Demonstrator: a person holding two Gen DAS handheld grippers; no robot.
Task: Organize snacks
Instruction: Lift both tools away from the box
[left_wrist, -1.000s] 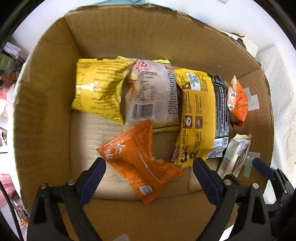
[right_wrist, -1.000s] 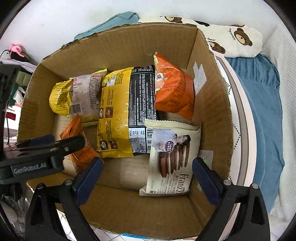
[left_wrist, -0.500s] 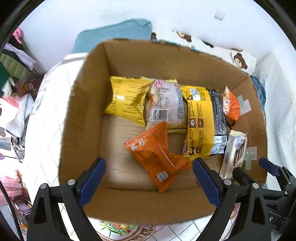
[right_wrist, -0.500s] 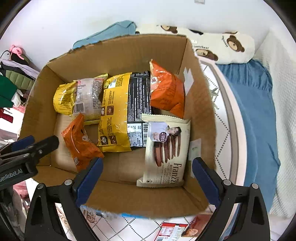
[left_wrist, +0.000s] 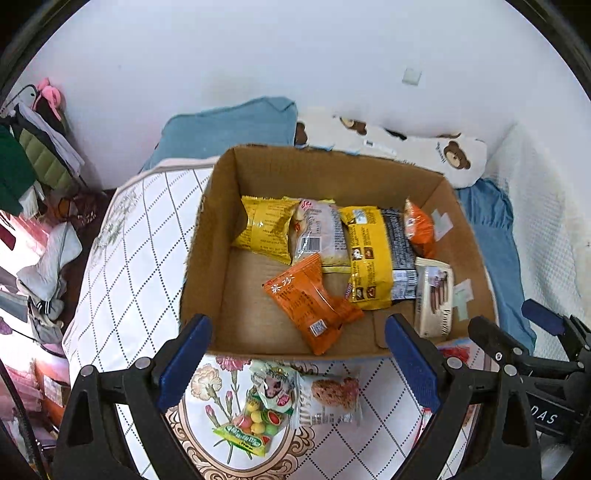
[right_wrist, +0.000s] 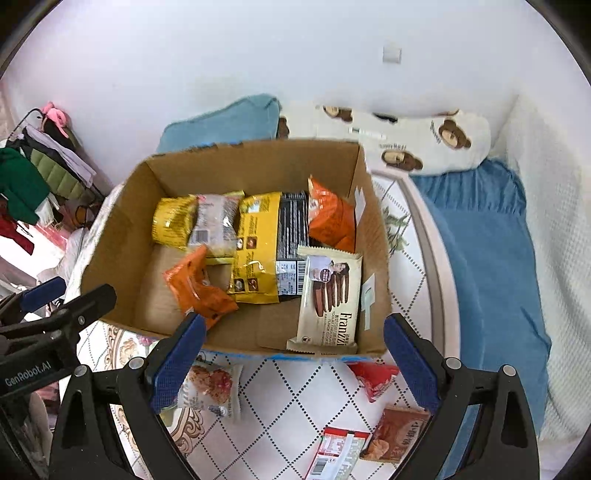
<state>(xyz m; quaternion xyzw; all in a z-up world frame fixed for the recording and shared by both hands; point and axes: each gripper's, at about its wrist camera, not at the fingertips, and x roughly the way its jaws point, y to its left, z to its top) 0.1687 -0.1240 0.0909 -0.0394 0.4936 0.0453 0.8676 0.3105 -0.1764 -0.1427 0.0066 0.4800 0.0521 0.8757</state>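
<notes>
since the snacks left outside the cardboard box (left_wrist: 207, 236) are all sealed foil or film packets, light weight and a crinkly, slippery skin can be expected, with air puffed inside and crumbly stuff that shouldn't be squeezed hard.

the left gripper (left_wrist: 295, 362) is held with its fingers spread wide and nothing between them, above the near wall of the box. the right gripper (right_wrist: 291, 363) is seen the same way, fingers wide apart and empty.

already lying in the box: a yellow bag (left_wrist: 266, 229), a pale barcode packet (left_wrist: 317, 232), a yellow-and-black packet (left_wrist: 373, 254), an orange packet (left_wrist: 310, 299) lying loose in the middle, a small orange bag (left_wrist: 417, 229) leaning in the far right corner, and a franzzi wafer pack (right_wrist: 330, 295) by the right wall.

on the patterned bed cover (left_wrist: 129, 258) just in front of the box, a cookie packet (left_wrist: 332, 397) is lying flat with a candy bag (left_wrist: 255, 421) and a small green-white packet (left_wrist: 273, 384) partly over it. further right, a red packet (right_wrist: 375, 378), a brown biscuit packet (right_wrist: 395, 434) and a red-and-white pack (right_wrist: 340, 456) are lying a little apart.

the cookie packet is probably best taken across its narrow width near the middle, or by a crimped end seal so nothing gets crushed. the candy bag will likely sag, so a grip near its top seal is suggested. the flat packs would need an edge lifted off the soft cover first.
</notes>
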